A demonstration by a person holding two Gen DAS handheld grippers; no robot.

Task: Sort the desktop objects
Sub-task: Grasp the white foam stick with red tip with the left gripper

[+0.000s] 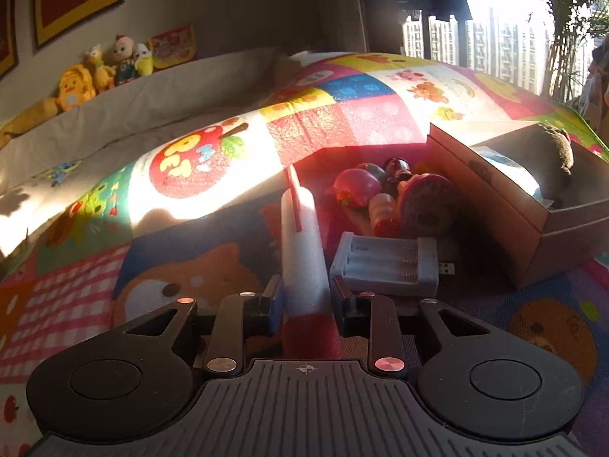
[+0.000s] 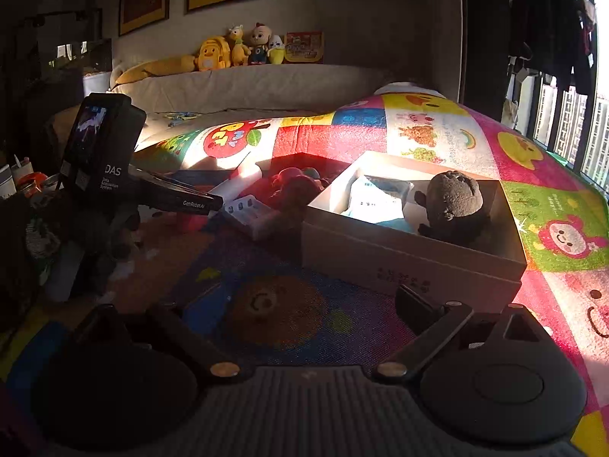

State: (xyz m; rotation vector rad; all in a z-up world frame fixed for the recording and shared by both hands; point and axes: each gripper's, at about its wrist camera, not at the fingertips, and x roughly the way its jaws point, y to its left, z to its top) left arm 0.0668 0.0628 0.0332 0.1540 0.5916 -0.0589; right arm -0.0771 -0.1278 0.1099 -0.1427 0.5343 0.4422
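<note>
My left gripper is shut on a white foam tube with a red stick along it, held low over the quilt; the tube also shows in the right wrist view. Just right of it lies a white battery holder, which the right wrist view shows too. Behind it sits a pile of small toys. A cardboard box holds a dark plush toy and white packets. My right gripper is open and empty, in front of the box. The left gripper body shows at left.
A colourful patchwork quilt covers the surface. Plush toys line the grey headboard at the back. A window with bars is on the right. Dark clutter stands at the left edge.
</note>
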